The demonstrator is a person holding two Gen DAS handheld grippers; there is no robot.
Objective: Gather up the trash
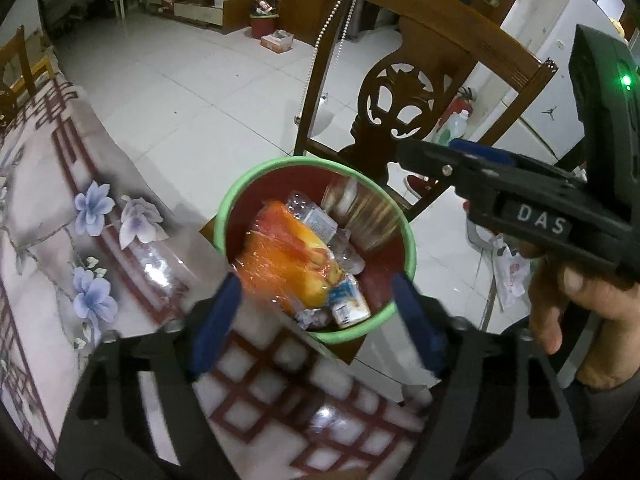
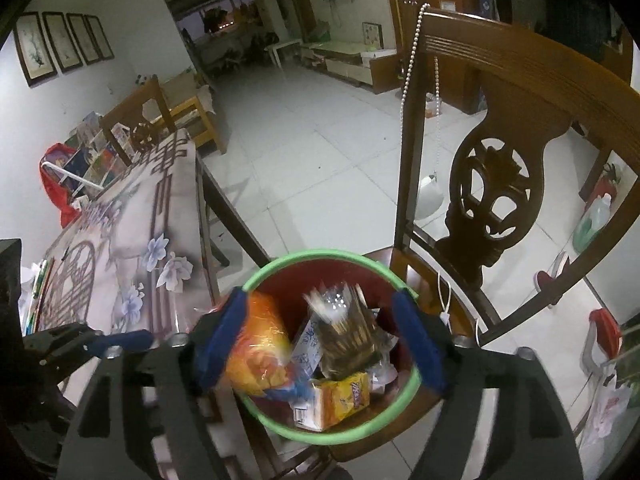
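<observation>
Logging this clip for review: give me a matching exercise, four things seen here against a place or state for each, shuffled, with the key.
Things:
1. trash bin
2. orange plastic bag
3. right gripper
4. bead string

Places or states:
A. open above the bin
B. hanging on the chair back
C. standing on the wooden chair seat
D. lying inside the bin

Pairs: 1-C, 2-D, 3-A, 4-B

floor: pale glossy square tiles [image 2: 320,140] | wall: white, four dark-framed pictures in a row [image 2: 64,44] | seat: carved brown wooden chair with pierced round backrest motif [image 2: 492,196] | table: floral-printed cloth with blue flowers and red lattice [image 1: 80,216] | far end: low white-and-wood cabinet [image 2: 352,62], dim window [image 2: 224,20]
</observation>
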